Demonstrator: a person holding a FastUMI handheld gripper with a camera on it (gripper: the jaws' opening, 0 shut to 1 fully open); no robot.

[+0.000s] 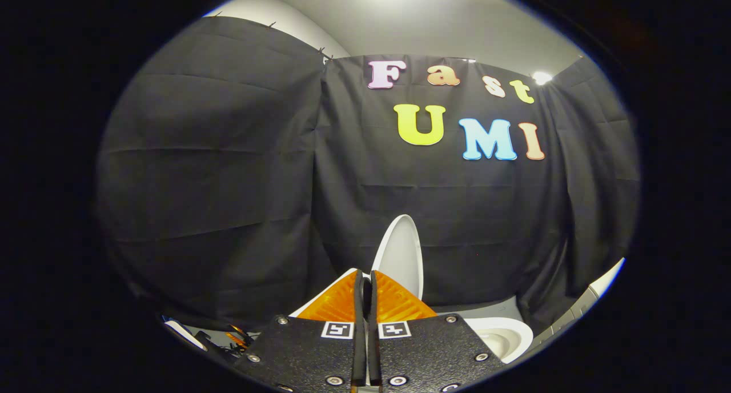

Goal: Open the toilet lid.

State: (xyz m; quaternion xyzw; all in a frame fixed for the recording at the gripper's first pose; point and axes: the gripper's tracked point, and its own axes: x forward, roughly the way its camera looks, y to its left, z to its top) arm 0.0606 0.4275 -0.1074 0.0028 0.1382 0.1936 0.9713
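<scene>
Black cloth point(228, 170) hangs in creased panels as the booth's wall, pinned along its top edge, with a pale ceiling point(422, 21) and bright lamps point(541, 77) above it. Low down, a strip of grey floor point(485, 308) runs along the foot of the cloth. The toilet lid point(402, 256) stands raised, nearly upright, just beyond the fingers point(342, 299) and in front of the cloth. The white toilet bowl point(502, 336) shows just beside the fingers, partly hidden behind them. The gripper point(365, 281) has its fingers clenched together with only a thin slit between them, and nothing is held there. Some small dark and orange objects point(234, 336) lie low on the other side, too dim to identify.
</scene>
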